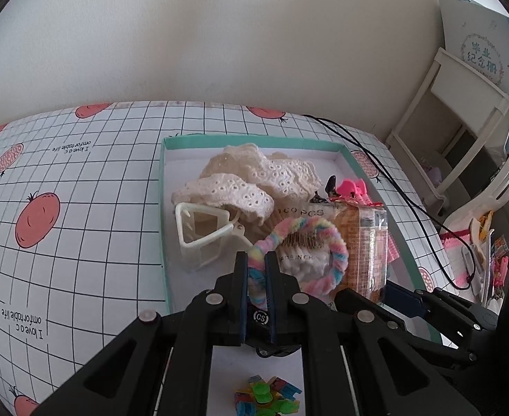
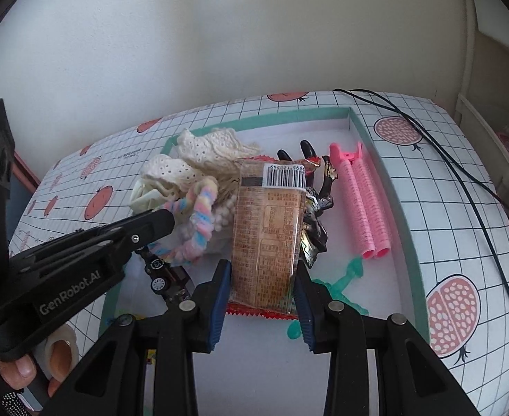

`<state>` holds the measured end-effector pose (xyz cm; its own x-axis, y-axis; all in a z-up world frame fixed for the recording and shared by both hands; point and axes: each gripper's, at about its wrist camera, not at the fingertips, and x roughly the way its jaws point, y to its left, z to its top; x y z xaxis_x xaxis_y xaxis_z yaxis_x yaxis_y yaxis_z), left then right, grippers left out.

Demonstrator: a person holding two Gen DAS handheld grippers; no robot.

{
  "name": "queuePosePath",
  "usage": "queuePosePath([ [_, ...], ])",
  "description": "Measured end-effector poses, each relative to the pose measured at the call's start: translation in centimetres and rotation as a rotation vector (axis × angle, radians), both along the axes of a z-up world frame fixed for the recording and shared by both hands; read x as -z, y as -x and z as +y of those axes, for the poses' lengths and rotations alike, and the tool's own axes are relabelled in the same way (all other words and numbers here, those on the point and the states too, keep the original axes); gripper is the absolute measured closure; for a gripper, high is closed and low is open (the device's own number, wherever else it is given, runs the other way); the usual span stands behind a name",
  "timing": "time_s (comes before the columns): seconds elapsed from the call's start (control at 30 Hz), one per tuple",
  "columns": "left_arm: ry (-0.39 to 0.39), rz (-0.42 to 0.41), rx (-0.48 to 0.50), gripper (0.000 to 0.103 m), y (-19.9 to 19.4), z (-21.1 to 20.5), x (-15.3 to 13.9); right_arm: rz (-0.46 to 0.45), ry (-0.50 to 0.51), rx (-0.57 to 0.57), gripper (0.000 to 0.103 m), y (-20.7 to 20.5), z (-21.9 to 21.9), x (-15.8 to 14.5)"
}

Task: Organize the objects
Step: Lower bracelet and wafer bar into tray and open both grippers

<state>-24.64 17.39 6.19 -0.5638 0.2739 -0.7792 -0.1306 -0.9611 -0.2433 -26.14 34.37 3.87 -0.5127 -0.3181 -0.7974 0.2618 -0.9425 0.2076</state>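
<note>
Placing step, both hands loaded over box (image 2: 386,159). My left gripper (image 1: 257,263) pinching scrunchie (image 1: 310,239), jaws clamped tight on its loop. My right gripper (image 2: 261,287) squeezing snack pack (image 2: 268,228) by its sides. Both items hanging above box clutter. Next: finding bare floor, lowering, releasing.

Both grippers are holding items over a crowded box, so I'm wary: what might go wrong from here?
1. The left gripper pinches only one side of the fuzzy pastel hair tie; the dangling loop may snag the white claw clip.
2. The snack packet in the right gripper is slick and could slip onto the black toy figure.
</note>
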Motion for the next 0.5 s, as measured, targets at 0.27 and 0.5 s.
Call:
queuePosePath([
  [0.27, -0.008, -0.005, 0.008, 0.091, -0.11, -0.08, -0.34, 0.004, -0.011, 0.007, 0.065, -0.02, 0.03, -0.32],
  [0.5, -0.012, -0.008, 0.011, 0.083, -0.23, -0.14, -0.83, 0.011, -0.012, 0.011, 0.059, -0.12, 0.16, -0.87],
])
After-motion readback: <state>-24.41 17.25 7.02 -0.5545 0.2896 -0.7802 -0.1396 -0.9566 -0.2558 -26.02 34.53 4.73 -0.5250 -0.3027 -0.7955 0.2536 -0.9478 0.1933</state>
